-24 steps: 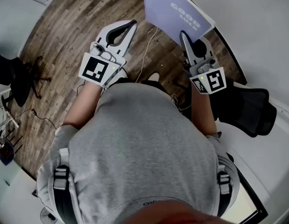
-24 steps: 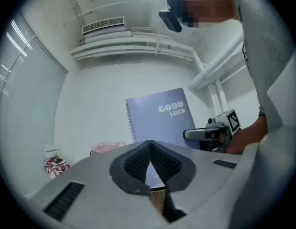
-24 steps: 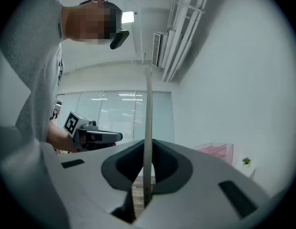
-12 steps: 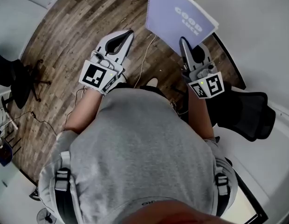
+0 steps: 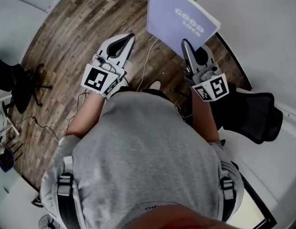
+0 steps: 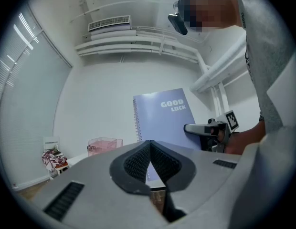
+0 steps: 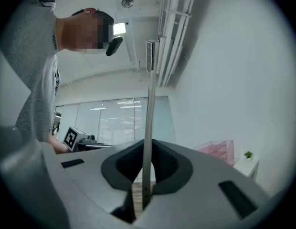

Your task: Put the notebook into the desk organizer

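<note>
A lavender spiral notebook (image 5: 182, 17) printed "GOOD LUCK" is held up in the air over the wooden floor. My right gripper (image 5: 185, 43) is shut on its lower edge. In the right gripper view the notebook (image 7: 149, 99) shows edge-on, rising straight from between the jaws of that gripper (image 7: 147, 144). My left gripper (image 5: 132, 35) is shut and empty, level with the right one and apart from the notebook (image 6: 162, 118). A clear pink desk organizer (image 6: 105, 146) stands far off on a white surface and also shows as the organizer (image 7: 217, 150) at the right.
A black office chair (image 5: 253, 112) is just right of the person's arm, and another dark chair (image 5: 14, 80) stands at the far left. A white table (image 5: 267, 27) fills the upper right. A thin cable (image 5: 149, 56) trails on the floor between the grippers.
Both grippers have shifted slightly; the left one drew a little back toward the person. The notebook stays gripped in the right gripper, nudged a little to the left.
</note>
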`<state>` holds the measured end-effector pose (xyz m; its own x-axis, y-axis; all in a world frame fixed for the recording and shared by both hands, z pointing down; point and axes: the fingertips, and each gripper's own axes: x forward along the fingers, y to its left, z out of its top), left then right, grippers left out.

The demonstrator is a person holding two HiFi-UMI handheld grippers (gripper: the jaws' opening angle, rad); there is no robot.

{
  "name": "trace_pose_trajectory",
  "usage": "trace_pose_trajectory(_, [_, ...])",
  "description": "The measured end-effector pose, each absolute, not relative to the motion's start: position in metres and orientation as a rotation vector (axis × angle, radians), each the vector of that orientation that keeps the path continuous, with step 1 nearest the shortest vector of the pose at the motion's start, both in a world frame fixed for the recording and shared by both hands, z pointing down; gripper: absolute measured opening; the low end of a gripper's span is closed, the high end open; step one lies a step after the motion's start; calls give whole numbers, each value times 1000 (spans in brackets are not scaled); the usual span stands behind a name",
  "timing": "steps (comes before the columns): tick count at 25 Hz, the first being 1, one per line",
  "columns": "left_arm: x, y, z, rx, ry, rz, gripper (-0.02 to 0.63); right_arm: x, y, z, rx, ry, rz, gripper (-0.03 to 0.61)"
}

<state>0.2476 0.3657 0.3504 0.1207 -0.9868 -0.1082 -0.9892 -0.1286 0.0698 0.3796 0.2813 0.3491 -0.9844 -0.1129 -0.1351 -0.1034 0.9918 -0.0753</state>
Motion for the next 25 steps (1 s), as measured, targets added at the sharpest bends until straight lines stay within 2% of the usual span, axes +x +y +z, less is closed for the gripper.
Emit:
trace_pose_trajectory(6, [288,348,335,-2316,2089,148,18,420,270,331,-137,2990,-99,38])
trace_pose_trajectory(13, [309,329,335,-2270,2110,148,18,434,251,333,-80,2988,-96,38])
trace_pose_trajectory(19, [279,312,319,-2214,2157,145,18,397,228,316,-5,2999,-101,38])
trace_pose_trajectory(25, [279,307,335,-2172,2192,120,18,396,218,332,37,2991,-107,38])
